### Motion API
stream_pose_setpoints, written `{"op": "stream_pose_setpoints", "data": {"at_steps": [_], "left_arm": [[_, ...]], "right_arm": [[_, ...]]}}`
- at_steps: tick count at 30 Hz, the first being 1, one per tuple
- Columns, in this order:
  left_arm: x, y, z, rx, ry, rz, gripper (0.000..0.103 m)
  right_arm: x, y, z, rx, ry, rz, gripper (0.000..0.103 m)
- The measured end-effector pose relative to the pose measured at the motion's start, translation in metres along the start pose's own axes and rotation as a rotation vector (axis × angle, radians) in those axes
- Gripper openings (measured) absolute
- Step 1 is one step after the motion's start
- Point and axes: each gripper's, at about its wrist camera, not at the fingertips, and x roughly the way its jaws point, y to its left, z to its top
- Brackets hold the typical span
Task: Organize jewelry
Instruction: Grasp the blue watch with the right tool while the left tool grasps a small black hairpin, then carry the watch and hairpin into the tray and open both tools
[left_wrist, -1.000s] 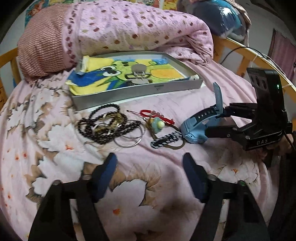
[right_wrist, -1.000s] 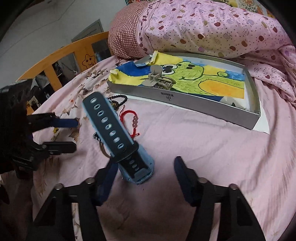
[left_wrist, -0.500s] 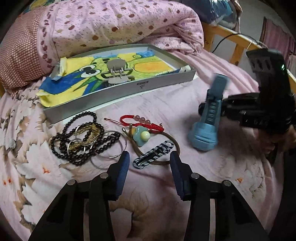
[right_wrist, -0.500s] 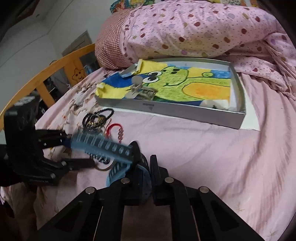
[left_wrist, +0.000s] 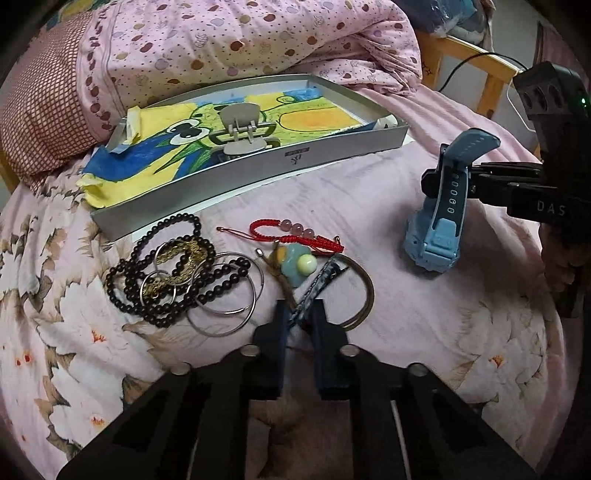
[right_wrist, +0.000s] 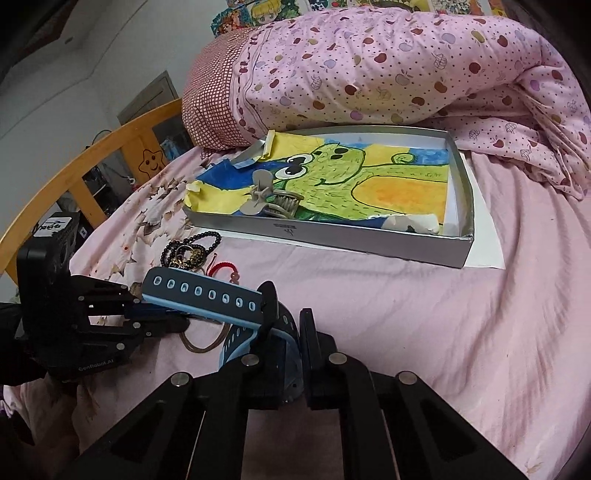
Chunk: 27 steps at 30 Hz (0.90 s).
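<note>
Only a grey plastic claw hair clip (left_wrist: 242, 127) sits in the shallow grey cardboard box (left_wrist: 295, 159) so far. Right gripper (right_wrist: 284, 332) clamps the pale-blue rubber watch (left_wrist: 441, 218) mid-bed; left gripper (left_wrist: 298, 314) pinches a black-and-white striped hair clip (left_wrist: 317, 284). Beads, rings etc. still lie on the bedspread near the box's front edge, so most is left.

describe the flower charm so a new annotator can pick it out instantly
Start at the grey tray with the frog drawing on the pink bed; the jewelry lies just in front of it. The flower charm sits mid-cluster, below the red cord bracelet, right of the black beads. It alone is pale blue with a cream ball.
</note>
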Motion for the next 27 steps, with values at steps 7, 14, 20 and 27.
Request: {"op": "stream_pose_setpoints", "data": {"at_steps": [7, 14, 20, 27], "left_arm": [[-0.015, -0.008, -0.009, -0.007, -0.008, 0.006, 0.001], [-0.037, -0.017, -0.013, -0.067, -0.041, -0.002, 0.001], [-0.051, -0.019, 0.013, -0.092, -0.119, 0.0, 0.001], [-0.042, 0.0, 0.075, -0.161, -0.214, 0.032, 0.001]], "right_arm": [[-0.005, 0.006, 0.001, -0.014, -0.007, -0.001, 0.007], [-0.018, 0.009, 0.009, -0.011, -0.068, 0.003, 0.007], [-0.024, -0.002, 0.031, 0.036, -0.182, -0.033, 0.007], [-0.016, -0.041, 0.068, 0.114, -0.296, -0.167, 0.007]]}}
